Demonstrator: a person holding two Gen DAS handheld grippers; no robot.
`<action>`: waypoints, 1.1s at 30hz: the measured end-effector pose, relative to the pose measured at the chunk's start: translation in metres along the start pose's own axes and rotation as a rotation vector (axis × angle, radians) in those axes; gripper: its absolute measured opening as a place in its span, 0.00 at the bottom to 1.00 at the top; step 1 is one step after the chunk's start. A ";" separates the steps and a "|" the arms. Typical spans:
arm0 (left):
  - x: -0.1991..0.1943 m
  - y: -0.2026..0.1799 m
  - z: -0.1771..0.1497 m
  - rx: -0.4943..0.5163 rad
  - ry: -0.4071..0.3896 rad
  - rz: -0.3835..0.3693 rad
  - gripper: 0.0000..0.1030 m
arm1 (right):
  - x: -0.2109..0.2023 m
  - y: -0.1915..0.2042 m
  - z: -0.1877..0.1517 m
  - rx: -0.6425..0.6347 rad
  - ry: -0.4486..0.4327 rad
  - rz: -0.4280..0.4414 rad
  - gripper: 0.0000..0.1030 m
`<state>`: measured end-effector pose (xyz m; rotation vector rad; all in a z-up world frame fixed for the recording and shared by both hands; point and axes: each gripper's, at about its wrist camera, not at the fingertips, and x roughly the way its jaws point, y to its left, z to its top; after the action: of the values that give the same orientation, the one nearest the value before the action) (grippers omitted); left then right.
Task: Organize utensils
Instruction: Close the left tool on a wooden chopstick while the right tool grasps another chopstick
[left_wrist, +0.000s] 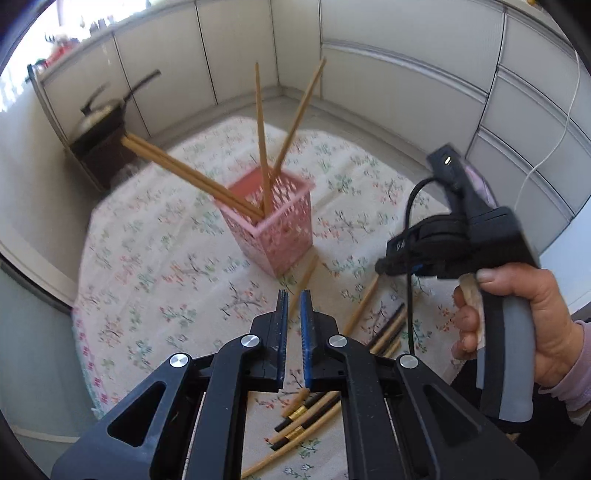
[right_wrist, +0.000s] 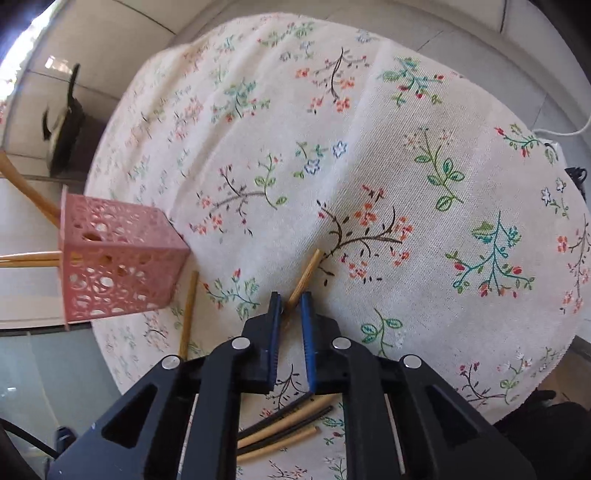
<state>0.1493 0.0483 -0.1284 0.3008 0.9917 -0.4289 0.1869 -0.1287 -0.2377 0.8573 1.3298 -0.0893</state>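
At the far left, beyond the tabletop's edge, a dark stand carries a lidded pan (left_wrist: 101, 110). The pink perforated holder (left_wrist: 275, 229) stands upright on the floral tablecloth (left_wrist: 155, 266), with four light wooden chopsticks (left_wrist: 260, 136) already leaning out of it at different angles.

Nearer the camera, the left gripper (left_wrist: 294, 299) hangs above the cloth with its fingers (left_wrist: 282, 314) drawn nearly together and nothing between them.

To its right, the right gripper (right_wrist: 291, 301) points steeply down at the cloth, fingers (right_wrist: 274, 314) narrowed around a single light wooden chopstick (right_wrist: 306, 271) lying flat; the pads look to be pressing on it some way back from its far tip. Another loose chopstick (right_wrist: 189, 314) lies just beside the holder, and a pile of dark and light chopsticks (right_wrist: 284, 424), some with gold bands, sits below the grippers. A hand (left_wrist: 532, 321) wraps the right gripper's handle.

A chopstick is light, stiff and thin, so it is likely to pivot or slip in a pinch taken far from its middle; a hold nearer the middle should keep it steadier for tipping upright into the holder. The smooth lacquered dark ones are probably more slippery.

The cloth is soft woven fabric with shallow creases. Pale panelled walls surround it, with a white cable (left_wrist: 554, 147) at the right.
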 end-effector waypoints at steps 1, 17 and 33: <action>0.011 0.002 -0.001 -0.007 0.035 0.000 0.09 | -0.006 0.000 -0.002 -0.011 -0.011 0.013 0.11; 0.084 0.005 -0.001 0.013 0.195 0.016 0.36 | -0.068 -0.018 -0.018 -0.095 -0.054 0.133 0.10; 0.120 -0.040 -0.003 0.120 0.195 -0.026 0.09 | -0.075 -0.035 -0.016 -0.099 -0.041 0.142 0.10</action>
<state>0.1851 -0.0108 -0.2341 0.4448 1.1628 -0.4905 0.1342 -0.1741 -0.1893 0.8592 1.2208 0.0690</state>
